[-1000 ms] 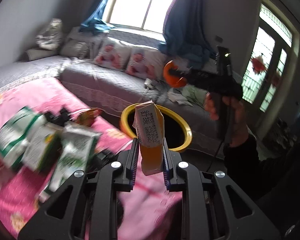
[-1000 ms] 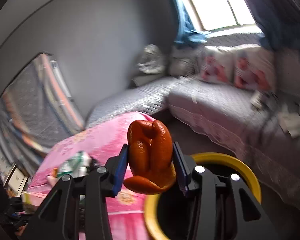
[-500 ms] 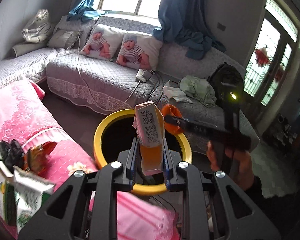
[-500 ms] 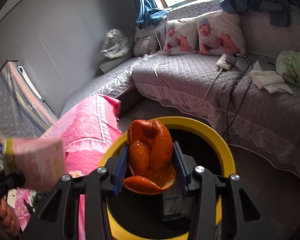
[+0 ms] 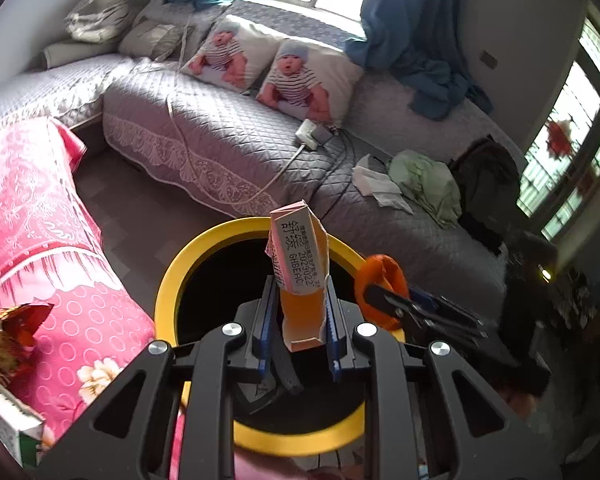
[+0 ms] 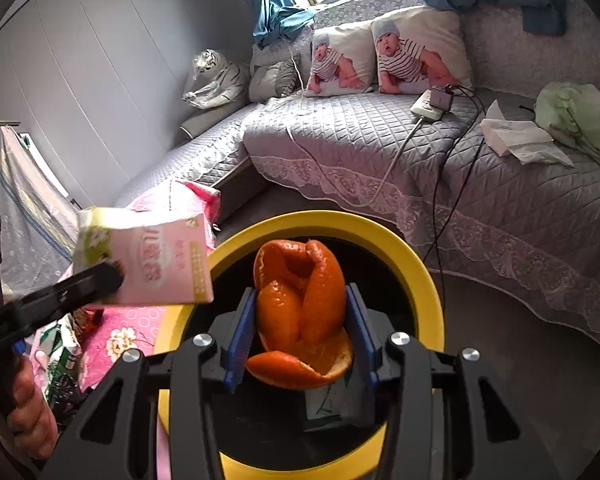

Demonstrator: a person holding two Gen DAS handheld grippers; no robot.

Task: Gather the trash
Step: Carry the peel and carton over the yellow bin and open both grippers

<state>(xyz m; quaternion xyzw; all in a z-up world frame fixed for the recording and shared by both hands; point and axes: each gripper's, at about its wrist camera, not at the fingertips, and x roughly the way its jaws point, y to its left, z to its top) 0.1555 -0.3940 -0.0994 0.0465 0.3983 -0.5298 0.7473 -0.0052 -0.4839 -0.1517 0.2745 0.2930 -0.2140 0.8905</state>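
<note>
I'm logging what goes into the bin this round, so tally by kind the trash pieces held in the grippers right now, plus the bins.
Drink cartons: 1, the pink carton in the left gripper
Orange peels: 1, the orange peel in the right gripper
Bins: 1, the yellow-rimmed bin
Total: 3

Left gripper (image 5: 298, 320) clamps pink carton (image 5: 300, 276) upright above yellow-rimmed bin (image 5: 172, 280); right gripper (image 5: 374, 300) beside it grips orange peel (image 5: 380, 268).
</note>
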